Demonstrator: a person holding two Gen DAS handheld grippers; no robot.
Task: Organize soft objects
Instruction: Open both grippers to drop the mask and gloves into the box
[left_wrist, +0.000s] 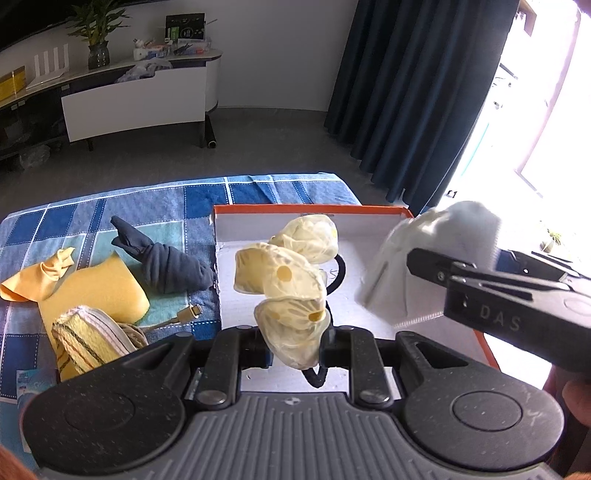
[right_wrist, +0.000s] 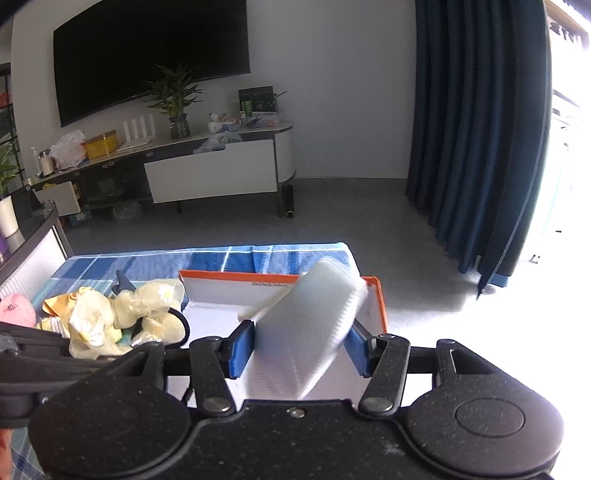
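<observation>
We hold a yellow hair tie (left_wrist: 291, 295) tight in the left fingers (left_wrist: 295, 347) over the box (left_wrist: 306, 211), while the right fingers (right_wrist: 301, 350), barely touching the white cloth (right_wrist: 306, 325), risk dropping it outside.

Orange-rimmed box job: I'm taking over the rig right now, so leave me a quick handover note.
Left gripper: shut on the pale yellow scrunchie, held over the orange-rimmed box.
Right gripper: white folded pad between its fingers, over the box; cannot tell whether they press on it.
Done: no soft item seen lying in the box.
Left: navy sock, yellow sponge, yellow cloth and striped cloth lie beside the box.
</observation>
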